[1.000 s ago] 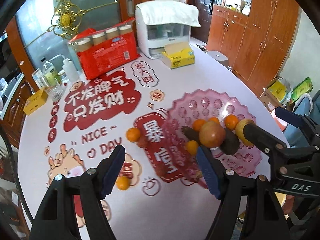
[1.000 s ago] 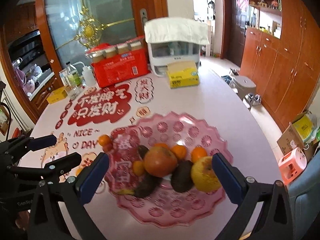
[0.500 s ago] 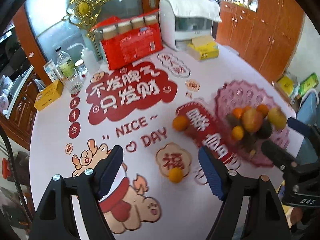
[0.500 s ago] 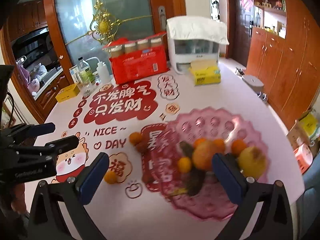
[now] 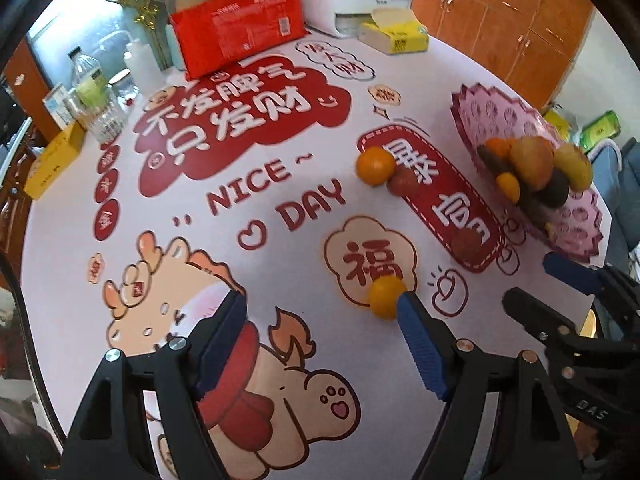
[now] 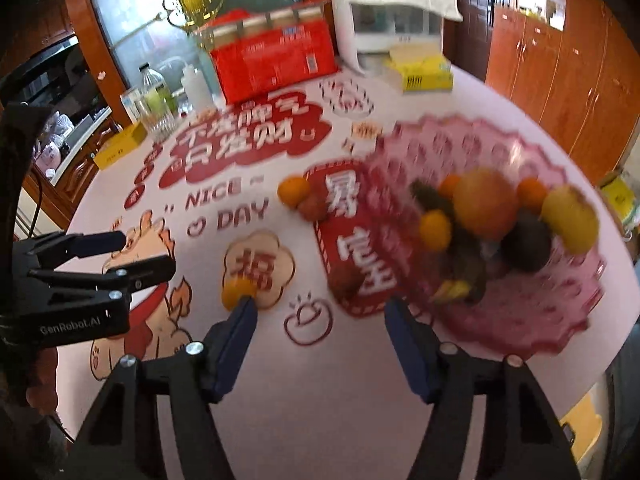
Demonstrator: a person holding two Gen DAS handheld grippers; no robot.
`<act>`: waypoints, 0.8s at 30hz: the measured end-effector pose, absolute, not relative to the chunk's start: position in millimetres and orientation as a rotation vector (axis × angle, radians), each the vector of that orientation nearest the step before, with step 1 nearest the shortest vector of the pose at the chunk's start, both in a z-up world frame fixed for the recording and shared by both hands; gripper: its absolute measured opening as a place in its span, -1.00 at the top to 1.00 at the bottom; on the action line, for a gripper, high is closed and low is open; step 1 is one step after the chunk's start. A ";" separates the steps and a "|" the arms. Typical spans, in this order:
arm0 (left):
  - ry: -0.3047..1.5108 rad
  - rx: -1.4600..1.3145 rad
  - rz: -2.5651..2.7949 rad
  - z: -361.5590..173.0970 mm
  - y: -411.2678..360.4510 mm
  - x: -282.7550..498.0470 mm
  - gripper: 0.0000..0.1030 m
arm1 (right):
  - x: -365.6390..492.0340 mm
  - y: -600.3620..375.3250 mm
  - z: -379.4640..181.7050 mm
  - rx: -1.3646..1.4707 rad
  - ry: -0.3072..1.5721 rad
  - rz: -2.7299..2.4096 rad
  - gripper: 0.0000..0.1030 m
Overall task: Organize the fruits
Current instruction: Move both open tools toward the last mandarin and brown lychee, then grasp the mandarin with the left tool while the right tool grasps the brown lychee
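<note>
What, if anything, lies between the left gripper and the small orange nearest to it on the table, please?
Nothing visible does. The small orange lies just beyond the tip of one finger of the left gripper, slightly to the side of the open gap, with only bare printed tablecloth around it. Nothing is between the jaws.

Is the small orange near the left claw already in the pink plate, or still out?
Out. The small orange lies on the tablecloth, apart from the pink plate.
</note>
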State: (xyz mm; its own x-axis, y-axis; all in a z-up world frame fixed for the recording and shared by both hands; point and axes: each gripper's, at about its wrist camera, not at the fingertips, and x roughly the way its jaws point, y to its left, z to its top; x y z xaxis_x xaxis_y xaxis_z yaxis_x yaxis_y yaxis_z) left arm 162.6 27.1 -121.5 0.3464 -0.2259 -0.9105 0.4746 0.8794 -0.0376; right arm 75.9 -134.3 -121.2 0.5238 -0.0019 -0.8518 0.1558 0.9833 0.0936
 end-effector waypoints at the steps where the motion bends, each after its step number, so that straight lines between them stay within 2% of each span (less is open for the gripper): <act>1: 1.133 0.252 -0.472 -128.0 25.2 162.3 -0.48 | 76.7 -134.5 -127.4 0.172 1.022 -0.105 -0.28; 6: 1.142 0.249 -0.517 -150.7 14.8 162.9 -0.48 | 84.3 -143.9 -156.9 0.222 1.032 -0.145 -0.11; 16: 1.148 0.247 -0.577 -180.1 -4.6 164.6 -0.48 | 100.3 -149.1 -181.6 0.220 0.973 -0.210 -0.09; 18: 1.155 0.244 -0.586 -184.1 -6.3 165.5 -0.48 | 103.7 -149.1 -184.1 0.213 0.971 -0.219 -0.02; 21: 1.170 0.230 -0.598 -189.2 -8.0 167.3 -0.39 | 110.3 -149.9 -189.2 0.209 0.979 -0.228 0.12; 24: 1.187 0.205 -0.603 -193.6 -8.0 169.5 -0.17 | 114.2 -149.9 -190.2 0.200 0.972 -0.231 0.23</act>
